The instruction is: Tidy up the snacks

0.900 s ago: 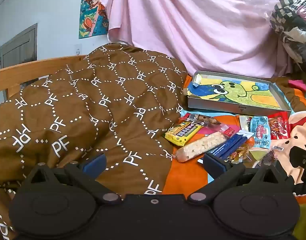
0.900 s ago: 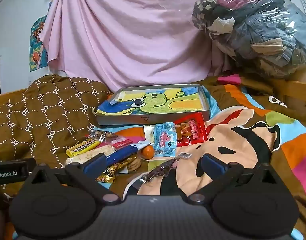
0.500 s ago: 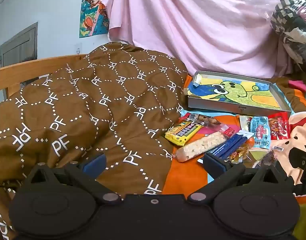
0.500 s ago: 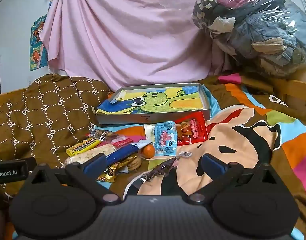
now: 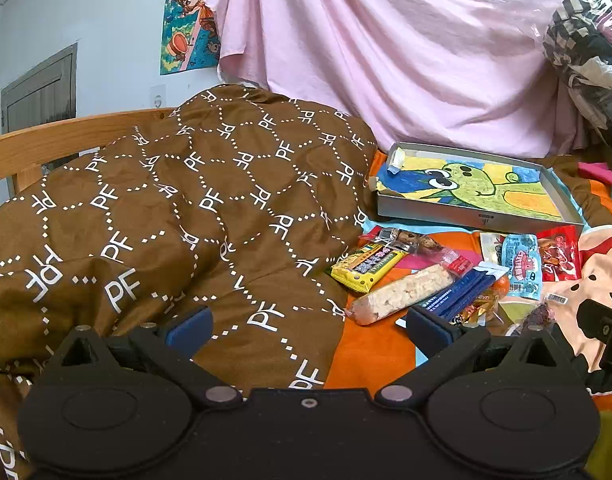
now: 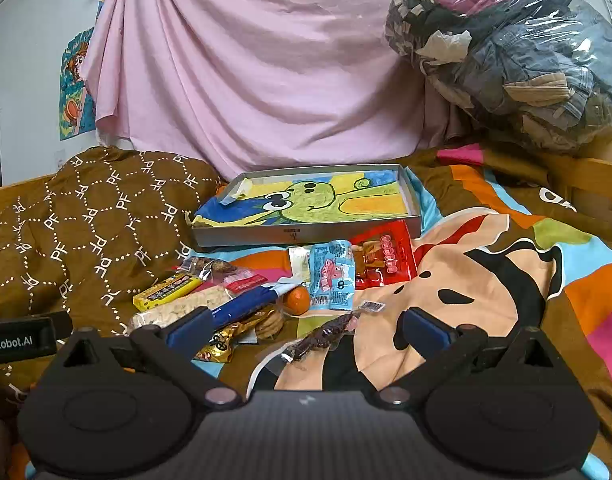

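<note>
While both the left gripper (image 5: 306,326) and right gripper (image 6: 304,330) hover spread wide and empty, nothing looks sorted: the snacks (image 6: 266,288) lie heaped on the bed (image 6: 486,264) just before the tray (image 6: 306,236), apparently snack-free so far.

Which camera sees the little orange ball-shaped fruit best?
The right wrist view. The orange fruit shows nearly whole there, beside the light blue packet. In the left wrist view only a sliver peeks out behind the dark blue wrapper.
</note>
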{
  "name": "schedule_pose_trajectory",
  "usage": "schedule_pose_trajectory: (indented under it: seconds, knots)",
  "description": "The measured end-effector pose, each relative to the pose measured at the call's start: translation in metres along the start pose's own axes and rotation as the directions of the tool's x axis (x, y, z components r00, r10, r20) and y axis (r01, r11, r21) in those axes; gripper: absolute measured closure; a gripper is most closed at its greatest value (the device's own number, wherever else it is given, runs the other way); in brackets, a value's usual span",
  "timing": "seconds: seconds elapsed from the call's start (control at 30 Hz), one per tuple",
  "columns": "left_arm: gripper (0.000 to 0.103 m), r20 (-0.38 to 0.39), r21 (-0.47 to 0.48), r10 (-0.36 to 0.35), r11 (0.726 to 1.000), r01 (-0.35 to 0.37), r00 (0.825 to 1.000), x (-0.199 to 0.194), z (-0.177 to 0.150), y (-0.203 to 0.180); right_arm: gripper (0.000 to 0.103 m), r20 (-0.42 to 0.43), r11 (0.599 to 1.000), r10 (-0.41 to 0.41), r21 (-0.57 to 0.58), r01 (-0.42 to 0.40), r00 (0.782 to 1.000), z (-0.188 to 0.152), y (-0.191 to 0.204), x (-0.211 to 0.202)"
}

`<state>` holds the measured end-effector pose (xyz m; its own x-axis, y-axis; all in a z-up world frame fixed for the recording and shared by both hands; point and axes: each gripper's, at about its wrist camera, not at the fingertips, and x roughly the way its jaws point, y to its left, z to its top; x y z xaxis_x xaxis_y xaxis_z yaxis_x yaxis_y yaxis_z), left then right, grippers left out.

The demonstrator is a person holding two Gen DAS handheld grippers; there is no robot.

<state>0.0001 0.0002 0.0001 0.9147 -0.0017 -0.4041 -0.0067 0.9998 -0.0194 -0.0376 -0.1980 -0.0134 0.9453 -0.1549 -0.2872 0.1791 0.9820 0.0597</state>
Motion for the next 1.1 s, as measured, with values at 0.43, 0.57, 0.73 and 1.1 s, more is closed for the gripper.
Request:
schedule_pose_trajectory:
  seconds: [0.43, 0.57, 0.73, 1.1]
  knots:
    - [0.001, 0.0, -0.005, -0.003, 1.0, 0.003, 1.0, 0.0012, -0.003, 0.0019, 0.0, -0.003, 1.0, 0.0, 0.001, 0.0, 1.0, 0.0, 0.0001, -0.0004]
    - [0.001, 0.0, -0.006, -0.003, 1.0, 0.003, 1.0, 0.0012, -0.003, 0.0019, 0.0, -0.003, 1.0, 0.0, 0.001, 0.0, 1.0, -0.0001, 0.0, -0.0003]
    - [0.001, 0.0, -0.006, -0.003, 1.0, 0.003, 1.0, 0.0013, -0.0032, 0.0019, 0.0, -0.004, 1.0, 0.0, 0.001, 0.0, 1.0, -0.0001, -0.0001, -0.0002]
    - [0.001, -0.006, -0.007, -0.003, 1.0, 0.003, 1.0, 0.0008, -0.0019, 0.002, 0.0, -0.01, 1.0, 0.004, 0.001, -0.004, 1.0, -0.0022, 0.0002, 0.0018]
